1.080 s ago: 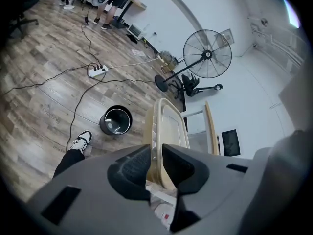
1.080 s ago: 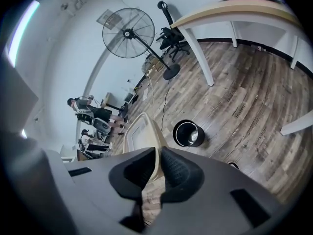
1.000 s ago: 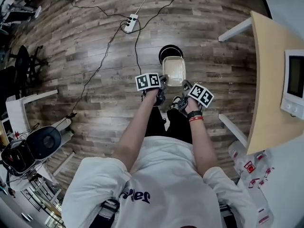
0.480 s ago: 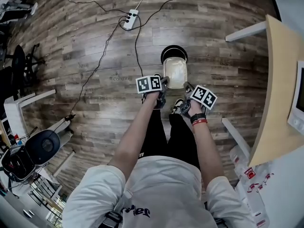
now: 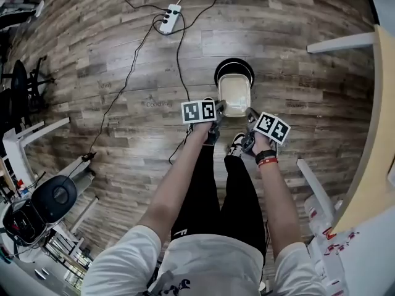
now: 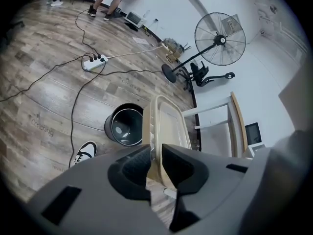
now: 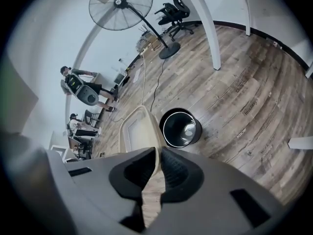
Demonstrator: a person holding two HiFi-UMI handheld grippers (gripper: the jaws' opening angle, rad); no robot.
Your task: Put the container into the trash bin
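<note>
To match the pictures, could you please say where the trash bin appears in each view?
Head view: trash bin upper centre, partly behind the container.
Left gripper view: trash bin left of centre, left of the container.
Right gripper view: trash bin centre, right of the container.
Shared landmark: the container.

A power strip (image 5: pixel 170 18) lies on the wood-plank floor (image 5: pixel 296 17), white walls (image 6: pixel 161 13) beyond.

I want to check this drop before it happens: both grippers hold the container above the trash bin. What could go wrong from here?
1. The container looks longer than the round mouth of the trash bin. Lowered as it is, it may bridge the rim or tip the bin rather than drop in.
2. The left gripper and right gripper each pinch only its thin rim at the near end, so an uneven release could swing it onto the floor.
</note>
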